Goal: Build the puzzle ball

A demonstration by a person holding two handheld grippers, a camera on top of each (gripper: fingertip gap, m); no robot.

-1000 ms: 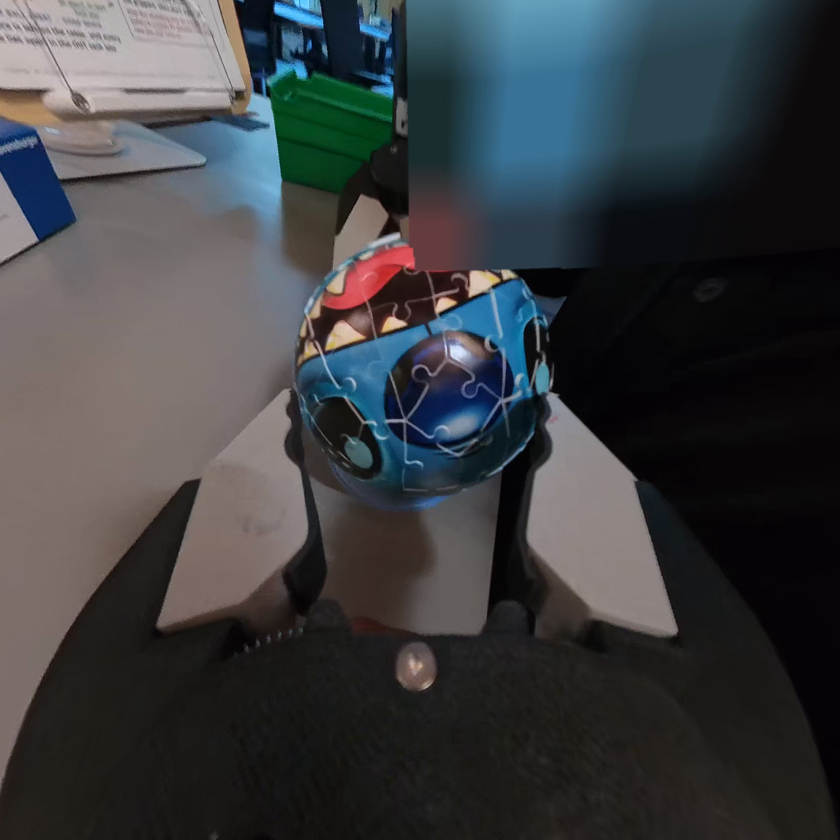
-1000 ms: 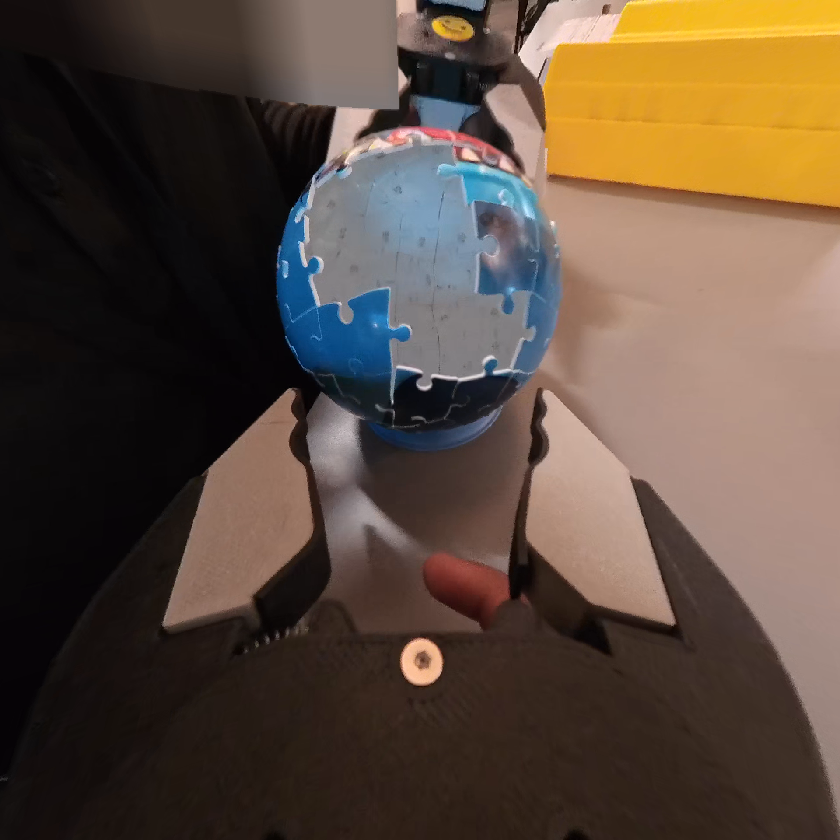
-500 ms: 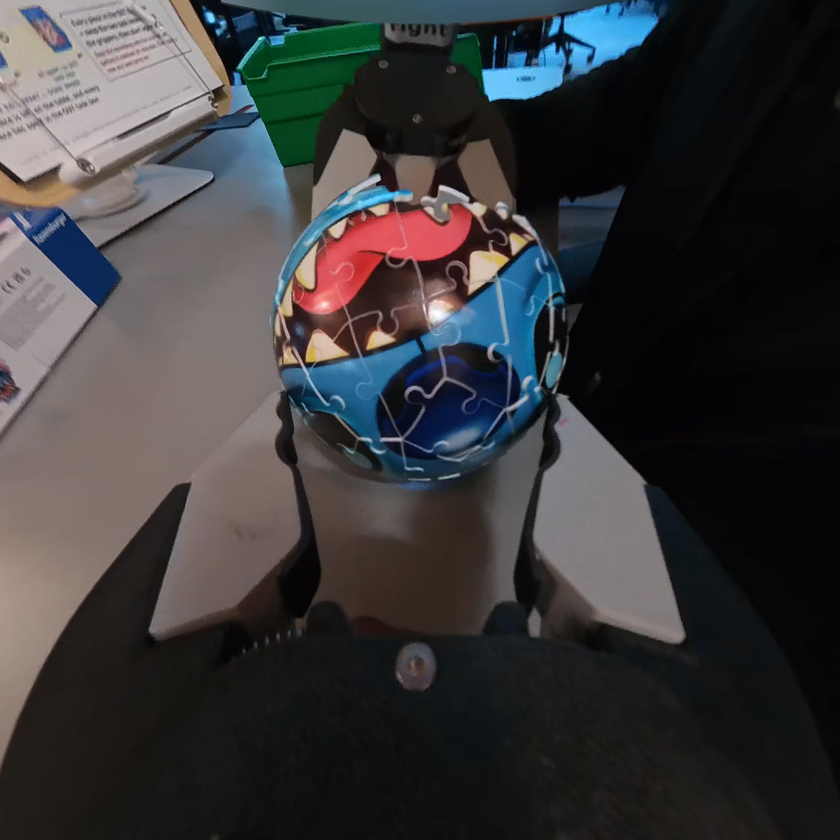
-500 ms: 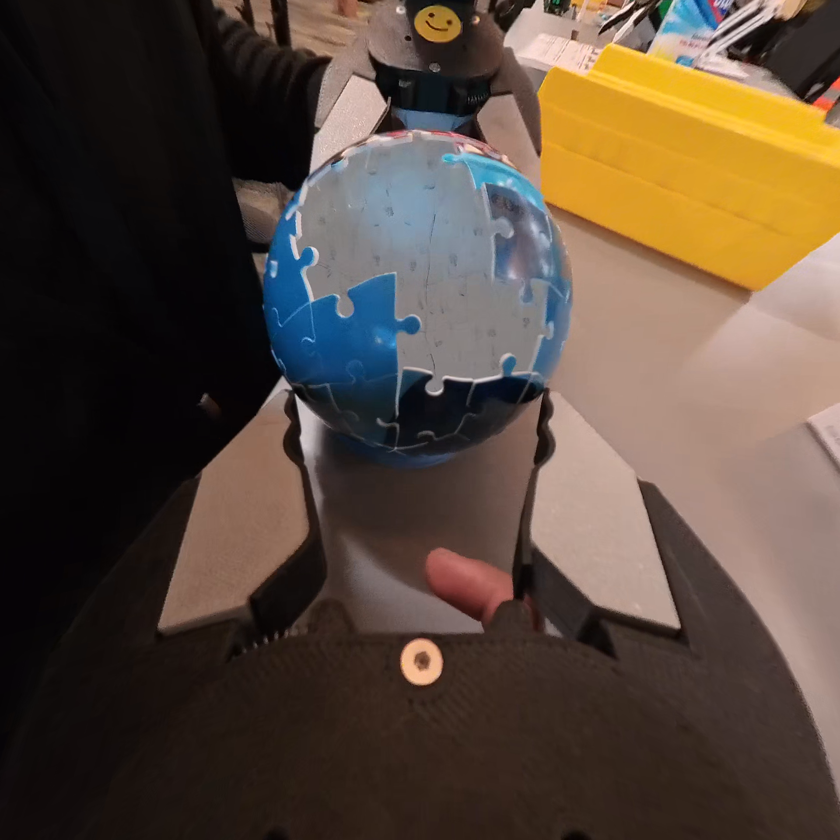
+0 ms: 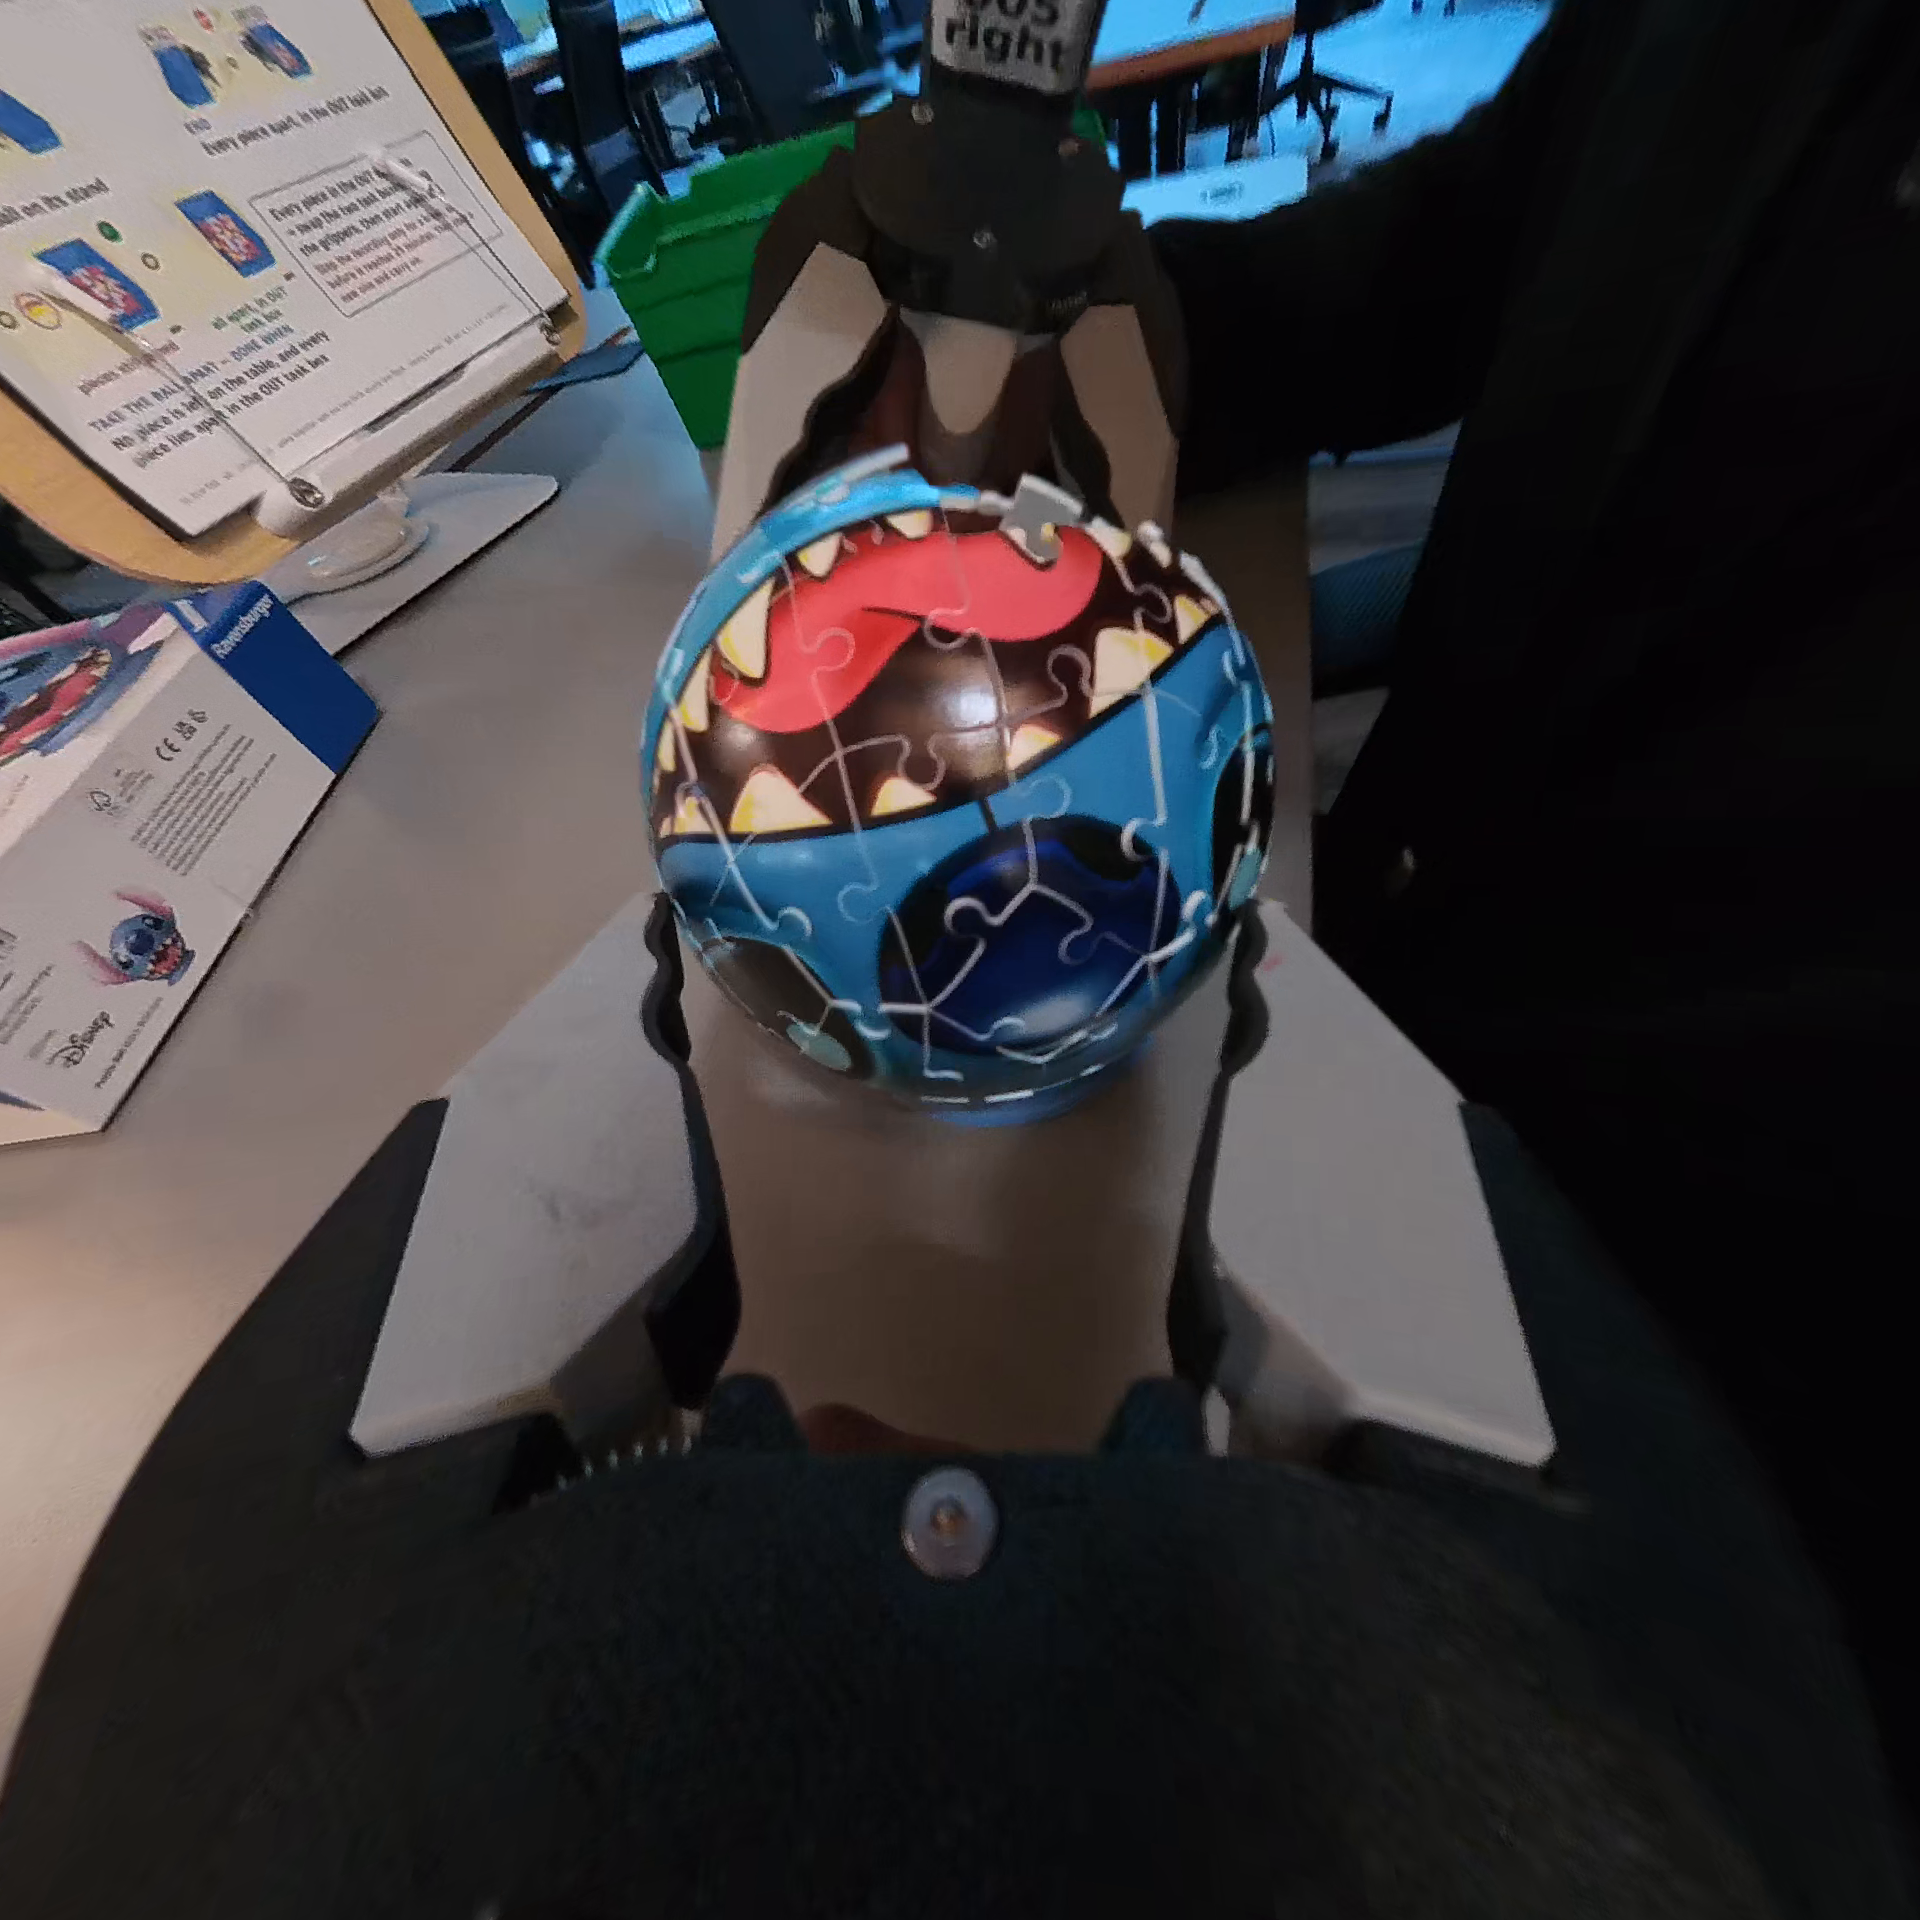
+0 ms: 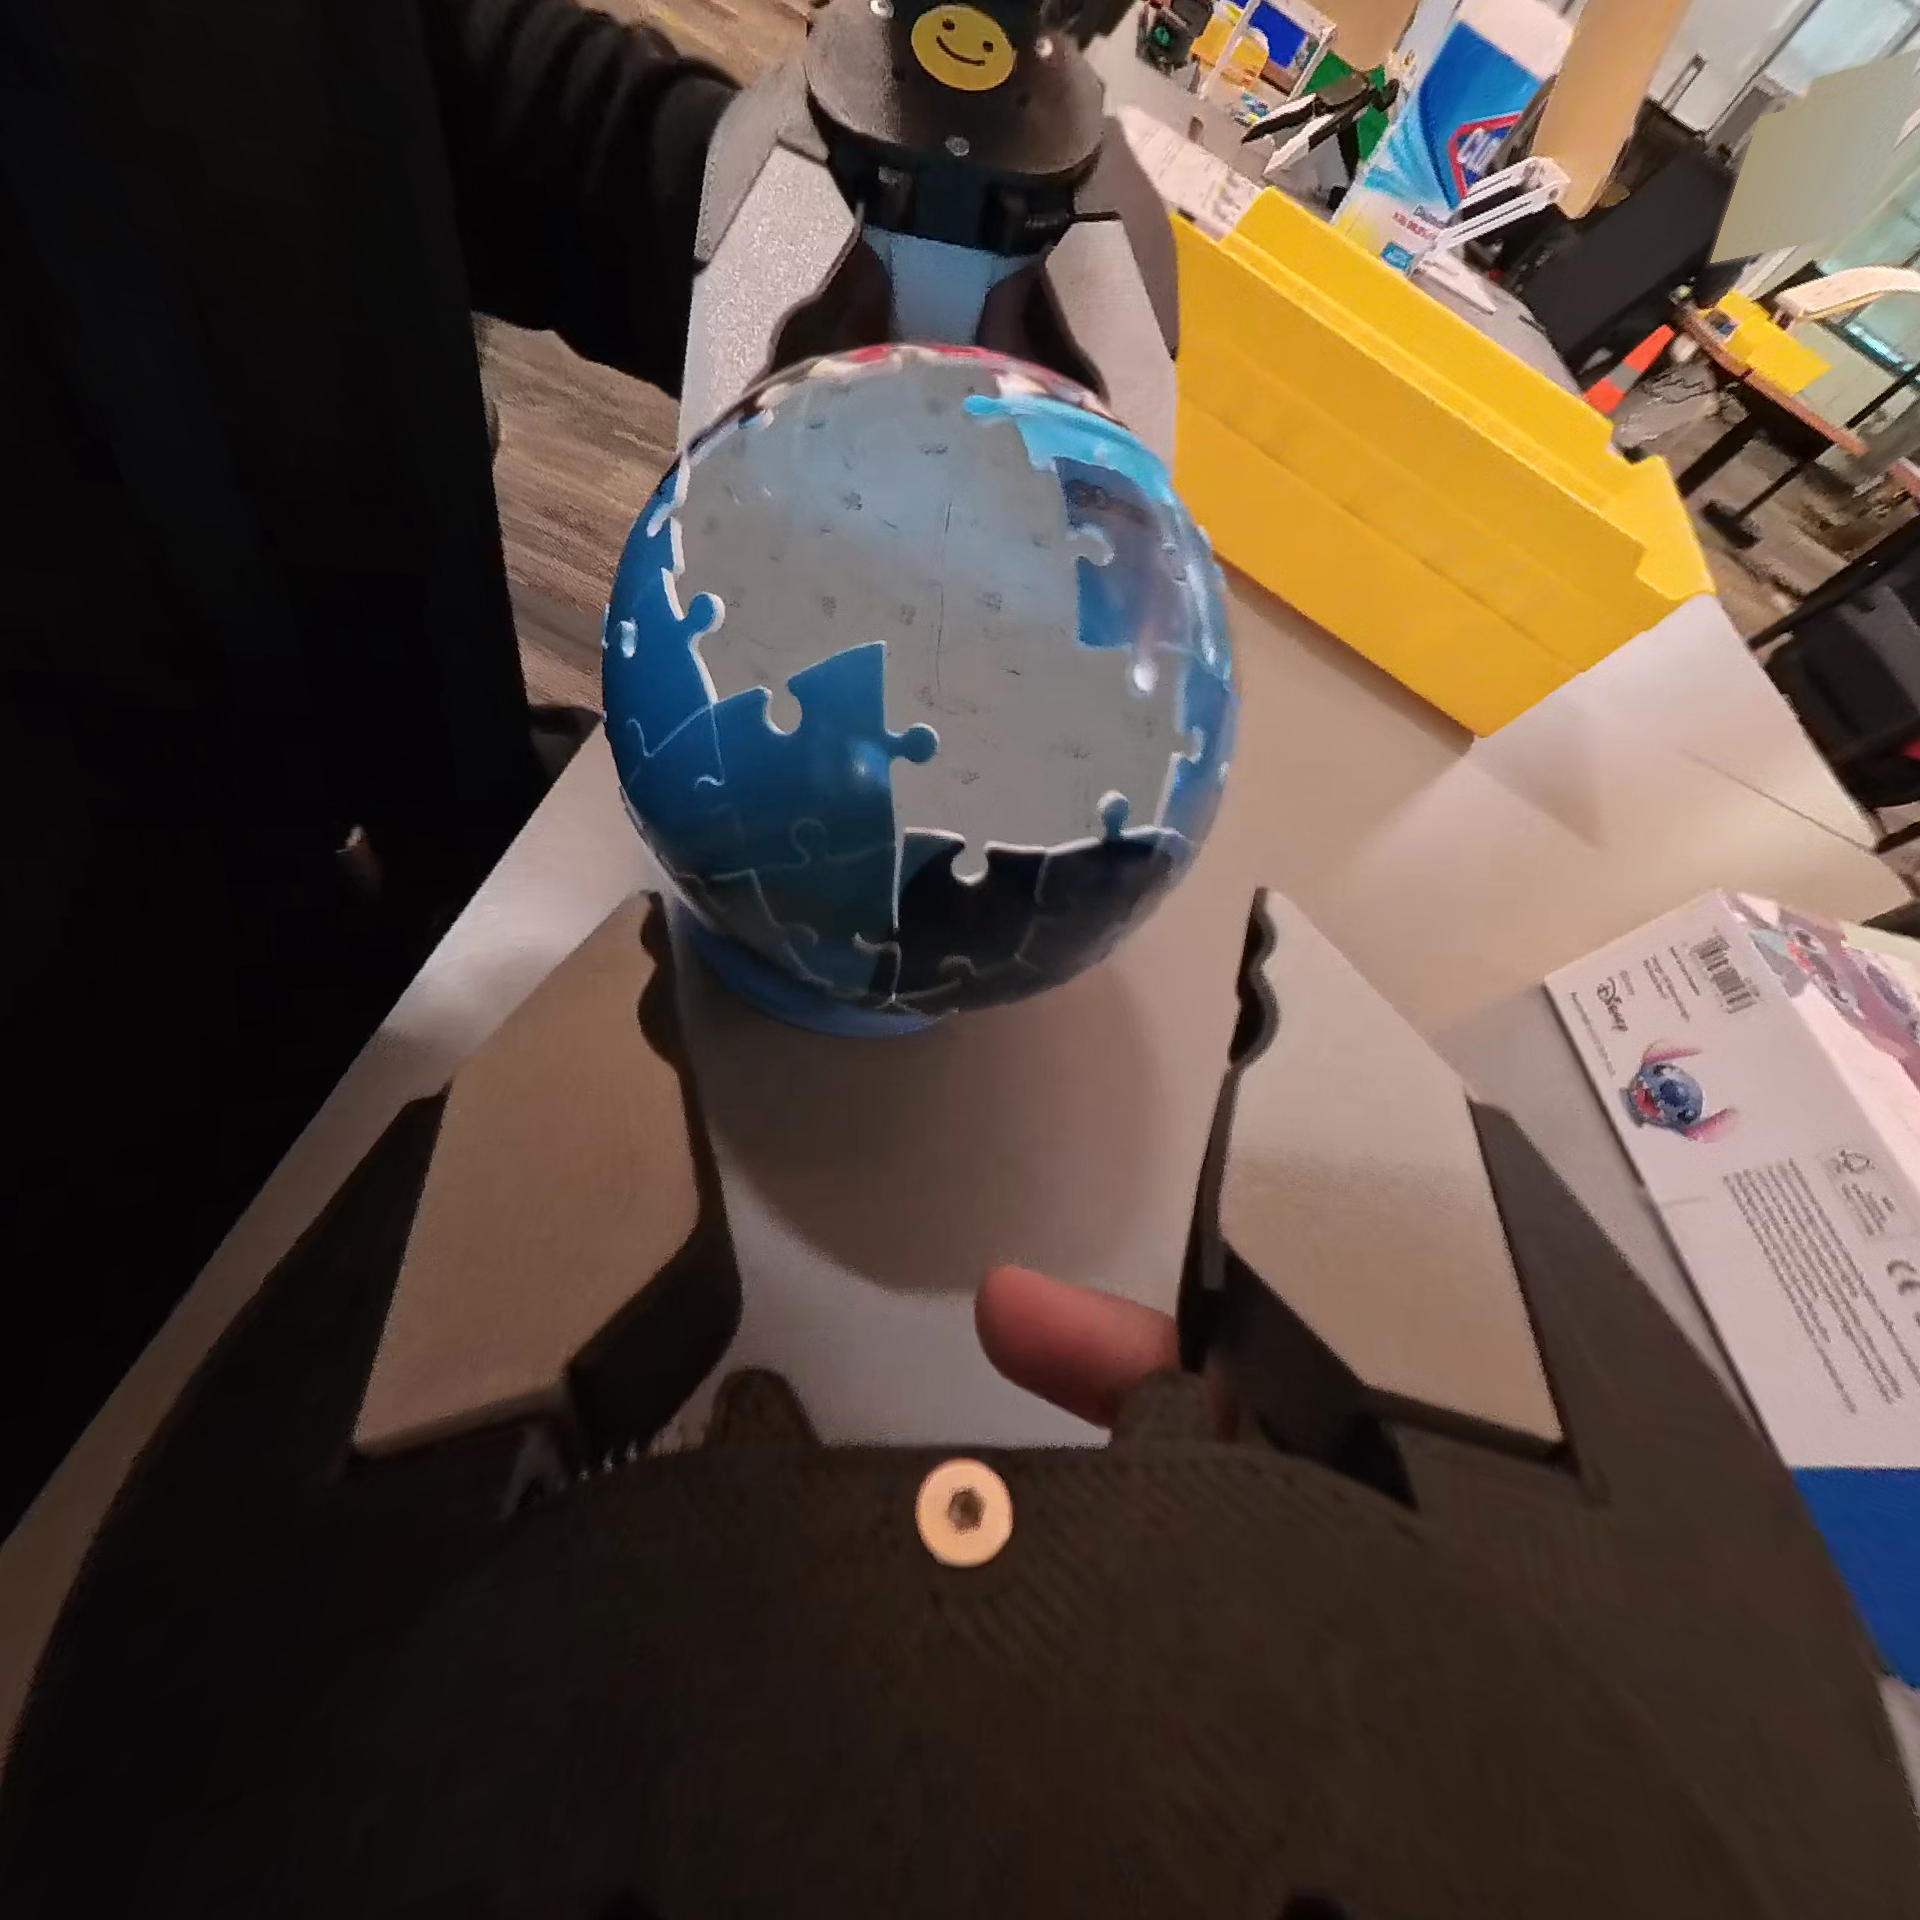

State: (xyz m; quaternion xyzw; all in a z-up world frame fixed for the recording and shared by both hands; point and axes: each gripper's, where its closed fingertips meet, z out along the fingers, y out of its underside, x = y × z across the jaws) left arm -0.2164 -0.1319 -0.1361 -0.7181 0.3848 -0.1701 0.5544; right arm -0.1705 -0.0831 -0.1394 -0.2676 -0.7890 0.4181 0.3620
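Observation:
The puzzle ball is blue with a red tongue and teeth, and it sits on a small blue stand on the grey table. My left gripper has its fingertips against the ball's lower sides. From the right wrist view the ball tilts and has a large gap that bares the grey inner faces of the far pieces. My right gripper is open, with the stand just beyond its tips and room on its right side. A grey piece sticks up at the ball's top. Each gripper shows behind the ball in the other's view.
The puzzle box lies on the table to the left and also shows in the right wrist view. A sheet holder and a green bin stand beyond it. A yellow bin stands opposite. A person in dark clothes is at the table edge. The gap from one gripper's tips to the other's is roughly 9 cm.
Both views have risen and now look down on the ball more steeply. The ball has stayed between my left fingers and tilted, showing more of the mouth. My right gripper has stayed open.

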